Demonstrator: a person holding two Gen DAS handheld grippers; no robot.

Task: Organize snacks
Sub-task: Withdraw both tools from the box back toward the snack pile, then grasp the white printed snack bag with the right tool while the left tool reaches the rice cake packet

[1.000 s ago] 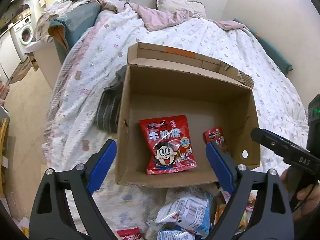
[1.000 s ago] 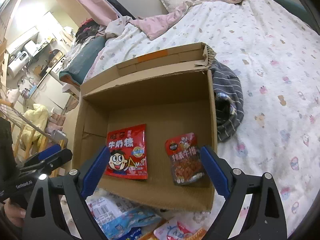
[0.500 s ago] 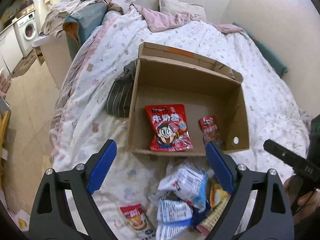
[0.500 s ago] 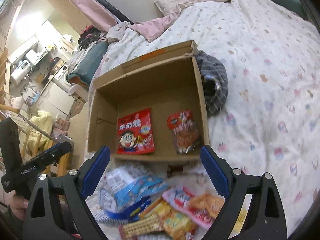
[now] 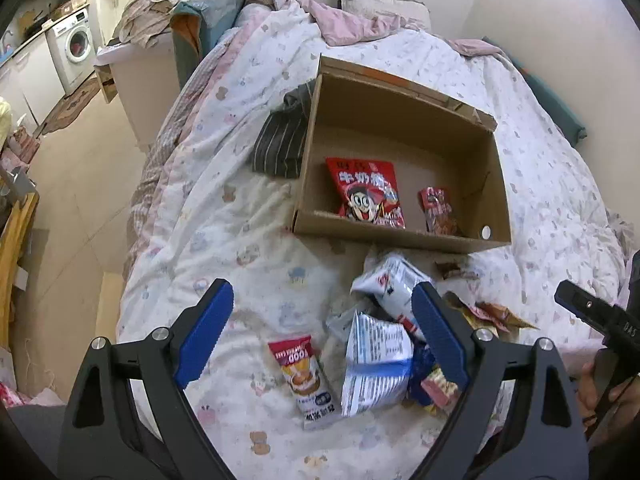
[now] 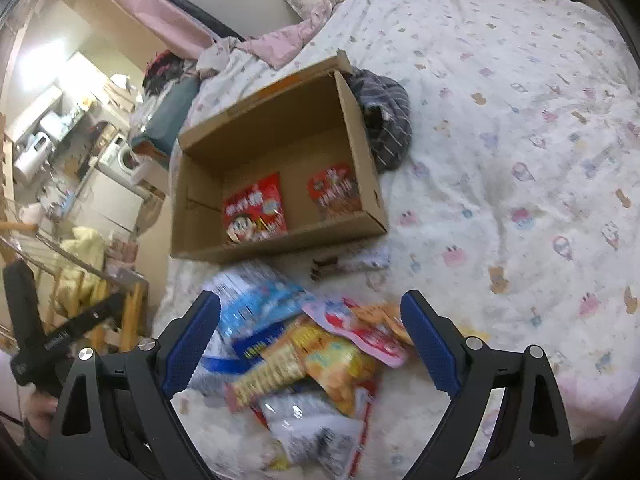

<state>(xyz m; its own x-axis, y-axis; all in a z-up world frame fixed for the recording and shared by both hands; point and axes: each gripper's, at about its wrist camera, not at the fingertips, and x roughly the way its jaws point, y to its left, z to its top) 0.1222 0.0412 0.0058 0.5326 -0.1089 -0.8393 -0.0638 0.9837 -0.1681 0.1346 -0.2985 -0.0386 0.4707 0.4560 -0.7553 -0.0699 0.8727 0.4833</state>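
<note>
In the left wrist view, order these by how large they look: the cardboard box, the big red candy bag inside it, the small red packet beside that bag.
1. Cardboard box
2. Big red candy bag
3. Small red packet

Both wrist views look steeply down from close above, sharing the cardboard box (image 5: 400, 236) and snack pile (image 6: 304, 352)

Each gripper is a black frame of two broad arms with slotted cut-outs, ending in blue ribbed fingers (image 5: 438, 332). Round silver screws sit at the arm joints, two to a side. The left gripper (image 5: 320, 330) and the right gripper (image 6: 310, 344) look alike (same black frame, same blue pads). From the left camera the right one's black handle shows white lettering, partly readable as "DAS". A hand (image 5: 600, 384) wraps that handle; no sleeve is visible there.
</note>
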